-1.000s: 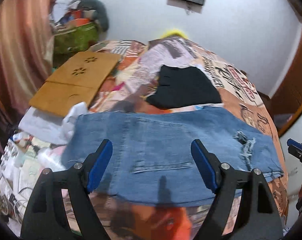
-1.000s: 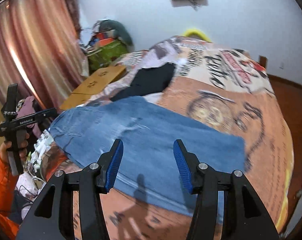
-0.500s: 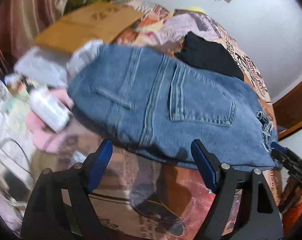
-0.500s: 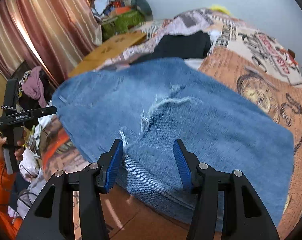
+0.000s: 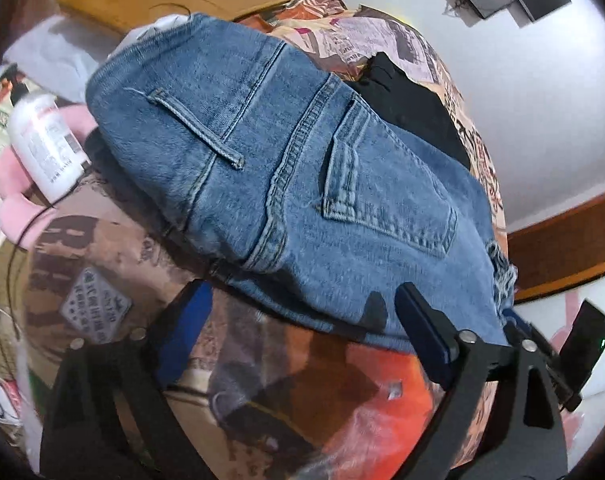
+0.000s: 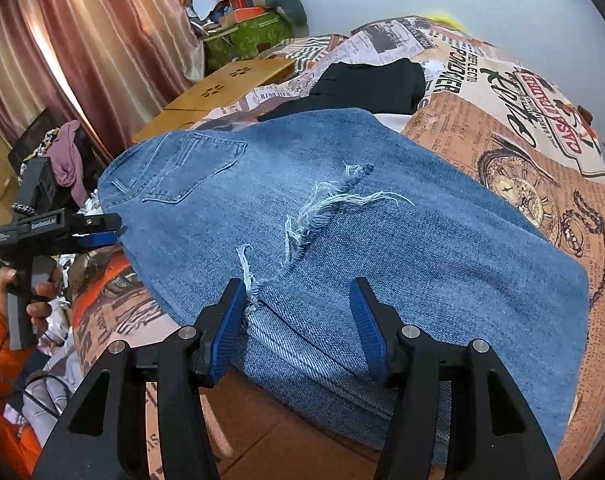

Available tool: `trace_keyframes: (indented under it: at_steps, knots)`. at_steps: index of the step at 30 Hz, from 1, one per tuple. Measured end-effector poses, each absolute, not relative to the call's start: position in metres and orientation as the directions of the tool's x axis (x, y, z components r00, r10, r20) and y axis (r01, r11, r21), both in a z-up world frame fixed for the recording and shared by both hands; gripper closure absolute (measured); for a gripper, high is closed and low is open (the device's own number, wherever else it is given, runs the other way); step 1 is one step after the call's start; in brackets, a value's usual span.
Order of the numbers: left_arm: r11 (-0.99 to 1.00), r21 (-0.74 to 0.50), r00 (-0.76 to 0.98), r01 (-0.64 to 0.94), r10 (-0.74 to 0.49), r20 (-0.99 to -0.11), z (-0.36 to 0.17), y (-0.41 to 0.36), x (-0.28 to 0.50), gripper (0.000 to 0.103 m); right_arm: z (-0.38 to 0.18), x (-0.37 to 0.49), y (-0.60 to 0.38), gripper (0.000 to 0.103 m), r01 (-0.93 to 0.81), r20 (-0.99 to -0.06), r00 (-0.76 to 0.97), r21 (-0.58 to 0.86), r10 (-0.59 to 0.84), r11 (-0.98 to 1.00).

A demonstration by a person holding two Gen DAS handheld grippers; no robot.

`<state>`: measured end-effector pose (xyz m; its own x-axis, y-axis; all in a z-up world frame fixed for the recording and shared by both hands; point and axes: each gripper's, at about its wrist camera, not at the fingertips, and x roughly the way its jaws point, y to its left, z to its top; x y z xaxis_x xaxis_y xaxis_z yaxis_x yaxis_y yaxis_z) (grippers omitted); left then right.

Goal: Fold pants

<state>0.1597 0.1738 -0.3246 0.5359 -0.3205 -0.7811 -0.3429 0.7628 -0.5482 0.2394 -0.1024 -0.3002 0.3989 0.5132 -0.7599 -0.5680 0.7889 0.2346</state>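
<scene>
Blue jeans (image 5: 282, 160) lie folded flat on the patterned bedspread (image 6: 522, 120), back pocket (image 5: 382, 200) up and a frayed rip (image 6: 326, 208) near the middle. My left gripper (image 5: 302, 324) hovers at the waist end's near edge; its jaws are opening wide and only bedspread lies between them. It also shows at the left in the right wrist view, left gripper (image 6: 98, 228), held by a hand in an orange sleeve. My right gripper (image 6: 298, 320) straddles the jeans' (image 6: 422, 240) near folded edge by the rip. Its jaws are opening slightly and the pads do not press on the denim.
A black garment (image 6: 366, 84) lies just beyond the jeans. A wooden lap board (image 6: 222, 84) sits at the far left of the bed. A white bottle (image 5: 46, 140) and a pink item (image 5: 14, 184) lie left of the waist. Curtains (image 6: 82, 40) and clutter fill the left.
Both grippers have dropped closer to the jeans. The left one has rolled and its jaws have spread wider. The right one now straddles the near edge by the rip.
</scene>
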Motion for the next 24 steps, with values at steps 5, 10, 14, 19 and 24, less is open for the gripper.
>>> trace_keyframes:
  at_steps: [5,10,14,19,24]
  knots:
    - [0.754,-0.535,0.547,-0.381,-0.283,-0.788,-0.33,0.17,0.176,0.001,-0.301,0.239,-0.103,0.051,-0.568,-0.754,0.394,0.25,0.526,0.784]
    - [0.731,-0.519,0.548,-0.443,-0.237,-0.802,-0.327,0.182,0.193,0.011,-0.301,0.24,-0.104,0.051,-0.57,-0.75,0.392,0.256,0.533,0.781]
    - [0.719,-0.509,0.55,-0.474,-0.21,-0.808,-0.323,0.195,0.203,0.047,-0.301,0.24,-0.105,0.051,-0.57,-0.746,0.392,0.263,0.539,0.779]
    - [0.734,-0.494,0.565,-0.466,-0.183,-0.805,-0.316,0.202,0.207,0.068,-0.302,0.24,-0.106,0.051,-0.566,-0.74,0.395,0.271,0.545,0.779]
    - [0.856,-0.331,0.594,-0.397,-0.035,-0.804,-0.286,0.177,0.212,0.074,-0.302,0.241,-0.106,0.051,-0.56,-0.737,0.398,0.277,0.546,0.781]
